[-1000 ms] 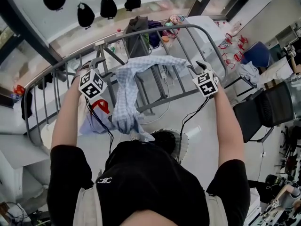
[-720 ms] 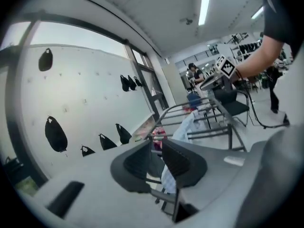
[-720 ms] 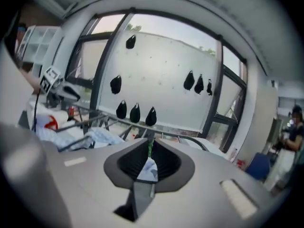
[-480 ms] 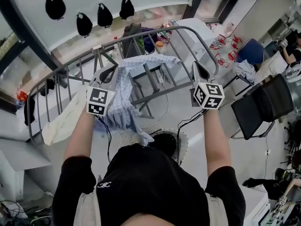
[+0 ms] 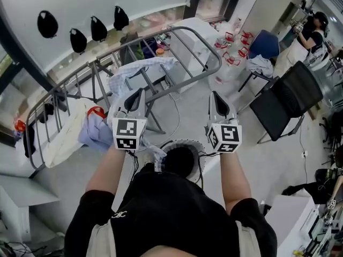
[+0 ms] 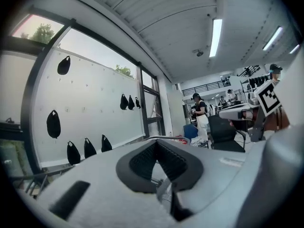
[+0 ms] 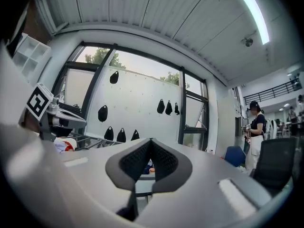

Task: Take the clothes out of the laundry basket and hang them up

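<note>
- The checked shirt [image 5: 142, 69] lies draped over the top of the drying rack [image 5: 187, 32]. Its long side runs along the rack's rail.
- It is pale blue and white, and crumpled.
- A white cloth [image 5: 64, 141] and a blue garment [image 5: 96, 131] with a red patch hang lower on the same rack, to the left of the shirt.
- The laundry basket [image 5: 188, 143] stands on the floor in front of the rack. It is round with a dark inside, and the person's body hides part of it.
- The left hand-held gripper [image 5: 140, 91] and the right hand-held gripper [image 5: 214, 94] point toward the rack. Both are clenched, with nothing between the jaws.
</note>
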`<state>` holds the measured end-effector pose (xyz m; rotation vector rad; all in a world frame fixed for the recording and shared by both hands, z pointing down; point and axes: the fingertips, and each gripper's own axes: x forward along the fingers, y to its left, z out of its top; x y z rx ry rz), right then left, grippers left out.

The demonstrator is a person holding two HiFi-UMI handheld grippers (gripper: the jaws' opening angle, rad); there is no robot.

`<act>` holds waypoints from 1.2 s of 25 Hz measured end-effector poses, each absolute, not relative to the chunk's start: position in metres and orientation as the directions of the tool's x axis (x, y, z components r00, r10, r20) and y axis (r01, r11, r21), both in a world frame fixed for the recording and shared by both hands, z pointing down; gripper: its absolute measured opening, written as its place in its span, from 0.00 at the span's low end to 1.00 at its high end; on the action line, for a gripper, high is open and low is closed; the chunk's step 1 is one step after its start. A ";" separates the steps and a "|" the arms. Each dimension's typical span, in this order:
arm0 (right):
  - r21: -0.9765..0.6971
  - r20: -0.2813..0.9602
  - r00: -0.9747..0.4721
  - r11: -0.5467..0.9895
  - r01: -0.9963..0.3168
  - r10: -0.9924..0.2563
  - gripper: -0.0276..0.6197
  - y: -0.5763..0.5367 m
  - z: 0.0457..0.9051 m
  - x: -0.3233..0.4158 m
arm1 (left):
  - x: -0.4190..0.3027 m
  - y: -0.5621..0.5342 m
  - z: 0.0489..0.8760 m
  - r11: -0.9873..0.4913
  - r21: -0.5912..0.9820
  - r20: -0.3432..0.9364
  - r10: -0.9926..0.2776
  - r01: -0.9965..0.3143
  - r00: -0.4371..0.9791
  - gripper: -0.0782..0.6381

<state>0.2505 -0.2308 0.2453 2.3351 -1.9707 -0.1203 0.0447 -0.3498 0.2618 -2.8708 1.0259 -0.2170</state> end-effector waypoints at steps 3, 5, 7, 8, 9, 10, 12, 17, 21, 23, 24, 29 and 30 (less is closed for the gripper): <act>0.090 -0.012 0.194 -0.195 -0.977 -0.981 0.06 -0.183 0.250 0.250 | 0.068 -0.300 0.263 -0.795 -0.128 0.099 -0.605 -0.593 0.790 0.12; 0.065 -0.017 0.215 -0.216 -0.974 -0.976 0.06 -0.153 0.252 0.252 | 0.081 -0.269 0.266 -0.813 -0.108 0.100 -0.581 -0.572 0.808 0.12; 0.047 -0.016 0.231 -0.231 -0.972 -0.973 0.06 -0.129 0.254 0.253 | 0.089 -0.243 0.269 -0.826 -0.089 0.103 -0.563 -0.556 0.820 0.12; 0.042 -0.015 0.236 -0.236 -0.971 -0.972 0.06 -0.118 0.255 0.253 | 0.093 -0.232 0.271 -0.831 -0.084 0.105 -0.556 -0.550 0.824 0.12; 0.039 -0.015 0.239 -0.240 -0.970 -0.971 0.06 -0.109 0.256 0.253 | 0.096 -0.222 0.271 -0.835 -0.080 0.106 -0.550 -0.544 0.828 0.12; 0.036 -0.014 0.242 -0.242 -0.969 -0.970 0.06 -0.101 0.257 0.253 | 0.098 -0.214 0.272 -0.838 -0.079 0.107 -0.545 -0.540 0.832 0.12; 0.030 -0.013 0.244 -0.245 -0.969 -0.970 0.06 -0.089 0.258 0.252 | 0.101 -0.202 0.272 -0.842 -0.083 0.108 -0.539 -0.533 0.835 0.12; 0.030 -0.010 0.237 -0.237 -0.971 -0.971 0.06 -0.077 0.262 0.243 | 0.099 -0.188 0.268 -0.847 -0.108 0.108 -0.531 -0.521 0.840 0.12; 0.010 -0.017 0.247 -0.247 -0.969 -0.969 0.06 -0.077 0.259 0.242 | 0.100 -0.185 0.262 -0.854 -0.129 0.112 -0.517 -0.503 0.849 0.12; 0.007 -0.021 0.248 -0.248 -0.969 -0.968 0.06 -0.077 0.255 0.239 | 0.097 -0.187 0.258 -0.856 -0.124 0.114 -0.514 -0.502 0.850 0.12; 0.008 -0.020 0.249 -0.249 -0.968 -0.968 0.06 -0.078 0.254 0.238 | 0.095 -0.188 0.257 -0.856 -0.124 0.117 -0.515 -0.502 0.849 0.12; 0.002 -0.021 0.263 -0.263 -0.965 -0.965 0.06 -0.083 0.252 0.234 | 0.091 -0.195 0.257 -0.860 -0.133 0.127 -0.507 -0.492 0.853 0.12; 0.005 -0.025 0.260 -0.260 -0.966 -0.965 0.06 -0.084 0.251 0.231 | 0.090 -0.197 0.256 -0.861 -0.130 0.125 -0.506 -0.492 0.853 0.12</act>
